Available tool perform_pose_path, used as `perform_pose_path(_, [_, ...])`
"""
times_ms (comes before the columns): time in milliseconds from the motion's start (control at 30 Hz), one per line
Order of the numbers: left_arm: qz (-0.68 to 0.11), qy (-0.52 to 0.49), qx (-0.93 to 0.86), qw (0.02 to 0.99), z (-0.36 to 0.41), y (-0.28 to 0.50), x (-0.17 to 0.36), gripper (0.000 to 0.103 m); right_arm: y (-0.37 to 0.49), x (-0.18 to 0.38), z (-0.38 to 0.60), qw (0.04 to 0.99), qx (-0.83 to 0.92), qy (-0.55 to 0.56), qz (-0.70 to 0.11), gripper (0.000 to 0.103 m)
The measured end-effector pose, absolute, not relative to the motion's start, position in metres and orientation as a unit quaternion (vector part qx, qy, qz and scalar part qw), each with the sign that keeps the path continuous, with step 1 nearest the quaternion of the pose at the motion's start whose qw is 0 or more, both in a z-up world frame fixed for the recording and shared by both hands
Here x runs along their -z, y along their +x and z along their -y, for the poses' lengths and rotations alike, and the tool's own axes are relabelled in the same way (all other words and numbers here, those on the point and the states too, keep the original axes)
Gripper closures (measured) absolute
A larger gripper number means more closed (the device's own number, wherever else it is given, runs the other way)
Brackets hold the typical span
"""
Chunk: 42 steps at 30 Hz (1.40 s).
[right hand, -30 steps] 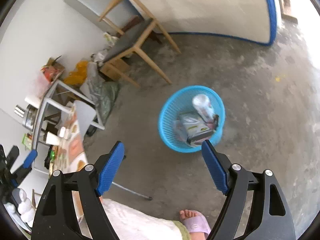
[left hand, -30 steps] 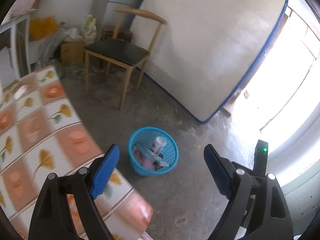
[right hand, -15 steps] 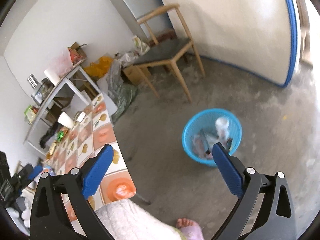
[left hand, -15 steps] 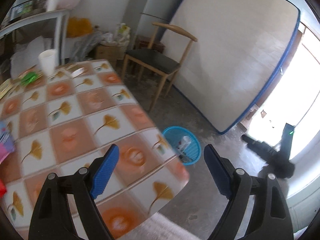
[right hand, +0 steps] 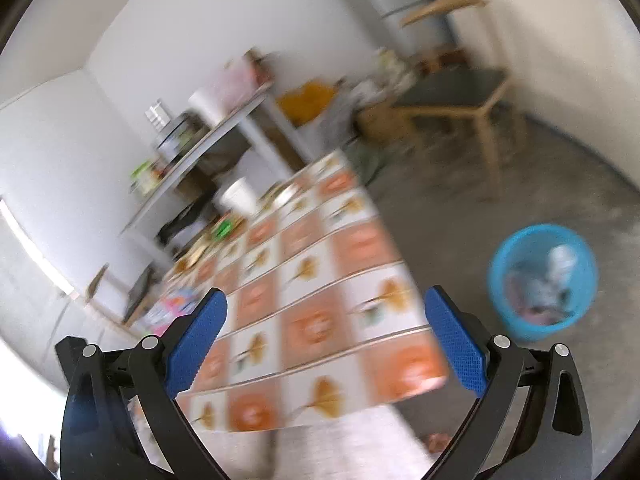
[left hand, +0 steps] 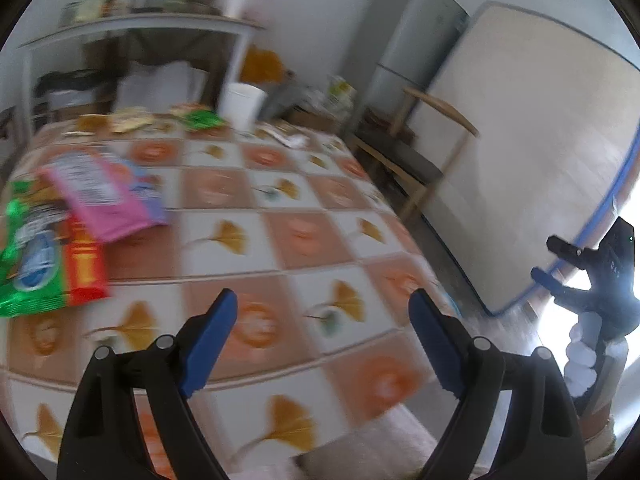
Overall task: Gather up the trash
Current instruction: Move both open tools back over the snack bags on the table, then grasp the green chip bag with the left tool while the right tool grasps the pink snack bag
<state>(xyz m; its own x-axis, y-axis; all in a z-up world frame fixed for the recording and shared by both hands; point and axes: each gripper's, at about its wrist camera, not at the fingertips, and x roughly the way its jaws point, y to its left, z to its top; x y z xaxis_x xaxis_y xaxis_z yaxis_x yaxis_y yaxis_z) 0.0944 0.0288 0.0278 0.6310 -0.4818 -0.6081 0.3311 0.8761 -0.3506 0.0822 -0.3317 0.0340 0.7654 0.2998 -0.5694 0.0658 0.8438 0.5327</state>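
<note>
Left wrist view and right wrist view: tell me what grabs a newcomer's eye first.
In the left wrist view, the table with the orange-and-white ginkgo-leaf tiled cloth fills the middle, with a pile of bright green, red and pink snack wrappers at its left edge. In the right wrist view, the round blue plastic mesh basket, already holding rubbish, stands out on the grey floor at right.

A glossy patterned tablecloth (left hand: 304,240) is seen; shiny plastic wrappers (left hand: 48,256) lie at its nine o'clock edge. A blue plastic mesh basket (right hand: 542,280) stands on rough, matt concrete floor (right hand: 560,184). The chair (right hand: 460,100) frame is pale wood.
</note>
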Motion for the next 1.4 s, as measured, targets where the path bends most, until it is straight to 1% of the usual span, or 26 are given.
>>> perform_pose_path(167, [-0.323, -0.15, 0.145, 0.923, -0.103, 0.084, -0.031, 0.018, 0.128, -0.03, 0.253, 0.889, -0.147, 0.214, -0.376, 0.008])
perform_pose_path(300, [-0.301, -0.182, 0.044, 0.935, -0.171, 0.081, -0.032, 0.018, 0.159, -0.039, 0.177, 0.887, -0.215, 0.143, -0.383, 0.008])
perform_pose_path(433, [-0.318, -0.2, -0.046, 0.926, -0.223, 0.087, -0.022, 0.018, 0.186, -0.046, 0.089, 0.881, -0.278, 0.057, -0.378, 0.01])
perform_pose_path(467, [-0.325, -0.201, -0.066, 0.922, -0.233, 0.091, -0.019, 0.018, 0.189, -0.047, 0.075, 0.879, -0.286, 0.045, -0.378, 0.012])
perform_pose_path(567, [-0.34, -0.189, -0.099, 0.916, -0.25, 0.105, -0.011, 0.021, 0.208, -0.042, 0.02, 0.87, -0.314, -0.007, -0.381, 0.019])
perform_pose_path(633, [-0.353, -0.178, -0.106, 0.912, -0.255, 0.118, -0.007, 0.023, 0.221, -0.035, -0.016, 0.864, -0.324, -0.041, -0.383, 0.021])
perform_pose_path(733, [-0.382, -0.176, -0.101, 0.902, -0.262, 0.141, -0.002, 0.023, 0.241, -0.023, -0.057, 0.857, -0.335, -0.076, -0.384, 0.022])
perform_pose_path(767, [-0.39, -0.175, -0.102, 0.898, -0.263, 0.148, -0.001, 0.023, 0.246, -0.018, -0.065, 0.856, -0.333, -0.085, -0.386, 0.024])
perform_pose_path(800, [-0.397, -0.172, -0.106, 0.895, -0.265, 0.157, 0.002, 0.023, 0.251, -0.012, -0.074, 0.855, -0.329, -0.095, -0.39, 0.027])
perform_pose_path(833, [-0.408, -0.167, -0.099, 0.892, -0.263, 0.167, 0.005, 0.024, 0.255, -0.005, -0.08, 0.853, -0.325, -0.101, -0.395, 0.03])
perform_pose_path(867, [-0.417, -0.165, -0.088, 0.89, -0.263, 0.177, 0.01, 0.027, 0.261, 0.003, -0.086, 0.85, -0.321, -0.107, -0.404, 0.036])
perform_pose_path(900, [-0.427, -0.167, -0.083, 0.885, -0.261, 0.184, 0.014, 0.033, 0.265, 0.011, -0.089, 0.845, -0.318, -0.108, -0.417, 0.045])
perform_pose_path(933, [-0.439, -0.175, -0.079, 0.878, -0.261, 0.19, 0.019, 0.037, 0.267, 0.016, -0.087, 0.84, -0.317, -0.104, -0.428, 0.05])
perform_pose_path(967, [-0.447, -0.184, -0.066, 0.873, -0.26, 0.193, 0.024, 0.039, 0.27, 0.023, -0.085, 0.834, -0.316, -0.095, -0.442, 0.059])
perform_pose_path(1033, [-0.445, -0.179, -0.067, 0.875, -0.256, 0.193, 0.025, 0.039, 0.269, 0.026, -0.08, 0.832, -0.32, -0.078, -0.447, 0.063])
perform_pose_path(1100, [-0.447, -0.178, -0.057, 0.875, -0.251, 0.191, 0.024, 0.041, 0.265, 0.026, -0.069, 0.827, -0.327, -0.065, -0.453, 0.071])
perform_pose_path(1300, [-0.452, -0.184, 0.003, 0.873, -0.215, 0.176, 0.023, 0.042, 0.248, 0.027, -0.026, 0.826, -0.305, -0.033, -0.473, 0.075])
perform_pose_path(1400, [-0.453, -0.208, 0.054, 0.865, -0.197, 0.162, 0.023, 0.042, 0.229, 0.027, 0.008, 0.827, -0.288, -0.014, -0.482, 0.075])
